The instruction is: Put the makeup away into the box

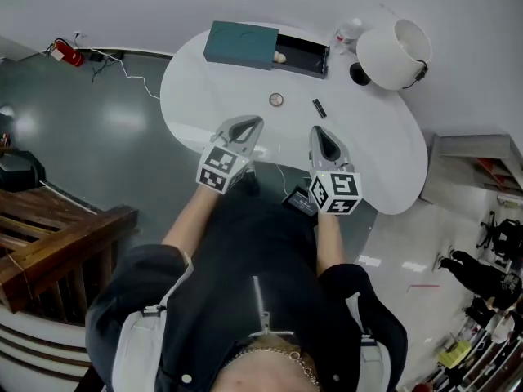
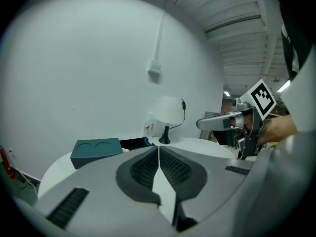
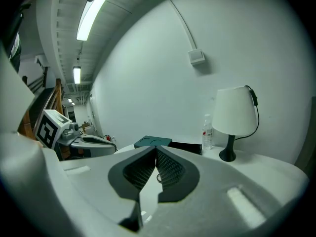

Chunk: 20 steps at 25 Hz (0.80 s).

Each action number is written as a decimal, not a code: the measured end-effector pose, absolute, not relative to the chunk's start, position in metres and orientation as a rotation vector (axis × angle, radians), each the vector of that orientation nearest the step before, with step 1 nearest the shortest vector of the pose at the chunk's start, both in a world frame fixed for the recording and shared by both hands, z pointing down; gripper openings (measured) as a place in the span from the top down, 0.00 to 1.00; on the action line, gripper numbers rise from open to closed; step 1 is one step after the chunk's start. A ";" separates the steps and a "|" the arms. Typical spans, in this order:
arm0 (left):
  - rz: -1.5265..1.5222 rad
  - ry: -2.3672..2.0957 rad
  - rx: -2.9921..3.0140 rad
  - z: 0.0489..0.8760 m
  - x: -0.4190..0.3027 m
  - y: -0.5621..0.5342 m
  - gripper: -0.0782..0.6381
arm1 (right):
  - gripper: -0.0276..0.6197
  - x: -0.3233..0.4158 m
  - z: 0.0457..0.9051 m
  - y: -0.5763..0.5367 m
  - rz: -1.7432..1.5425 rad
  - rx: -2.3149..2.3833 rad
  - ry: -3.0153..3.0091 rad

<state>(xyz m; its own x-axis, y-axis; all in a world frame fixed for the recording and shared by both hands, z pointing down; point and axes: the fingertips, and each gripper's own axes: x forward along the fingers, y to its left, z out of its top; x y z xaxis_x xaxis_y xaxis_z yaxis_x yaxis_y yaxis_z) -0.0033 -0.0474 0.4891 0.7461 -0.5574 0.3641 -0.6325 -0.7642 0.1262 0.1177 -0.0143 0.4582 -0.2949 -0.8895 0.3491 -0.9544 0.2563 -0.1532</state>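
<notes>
Makeup: round compact (image 1: 276, 99) + black tube (image 1: 319, 108) lie loose on white desk (image 1: 204, 96), about mid-desk, apart from each other, tube to the right. Both are outside the box (image 1: 241, 44), on its near side, not touching it.

Box sits at far edge of desk: teal top, black tray (image 1: 304, 57) sticking out its right side, uncovered. Pale rounded item (image 1: 280, 57) lies in tray, at the end next to the teal part.

Left claw (image 1: 254, 122): closed, jaws pressed together, nothing btwn them. It's over near edge of desk, pointing twd compact, short of it.

Right claw (image 1: 317, 131): same, jaws closed tight, empty. Over near edge, tube just ahead of its tip, no contact.

Claws are side by side, apart, both angled slightly down. Marker cube at rear of each, person's arms behind.

Far right of desk: white lamp (image 1: 395, 53) w/ black base. Clear bottle (image 1: 346, 33) stands btwn lamp and tray.

Off desk: dark floor on the left, red extinguisher (image 1: 64, 51) by wall w/ cables, wooden rail (image 1: 57, 235) lower left.
</notes>
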 end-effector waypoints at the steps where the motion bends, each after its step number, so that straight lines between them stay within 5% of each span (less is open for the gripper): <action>1: 0.452 -0.924 2.705 0.491 -0.004 -0.055 0.87 | 0.95 0.116 0.458 -0.023 0.498 1.743 -2.324; 20: 0.468 -0.803 2.733 0.512 0.021 -0.111 0.87 | 0.95 0.134 0.476 -0.082 0.475 1.792 -2.250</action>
<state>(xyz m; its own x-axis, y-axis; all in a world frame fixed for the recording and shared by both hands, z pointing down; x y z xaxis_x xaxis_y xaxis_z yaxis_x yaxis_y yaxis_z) 0.0214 -0.1115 0.5123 0.7959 -0.4776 0.3721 -0.5592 -0.8154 0.1495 0.1338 -0.0818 0.4763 -0.2286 -0.9003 0.3704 -0.9732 0.2017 -0.1104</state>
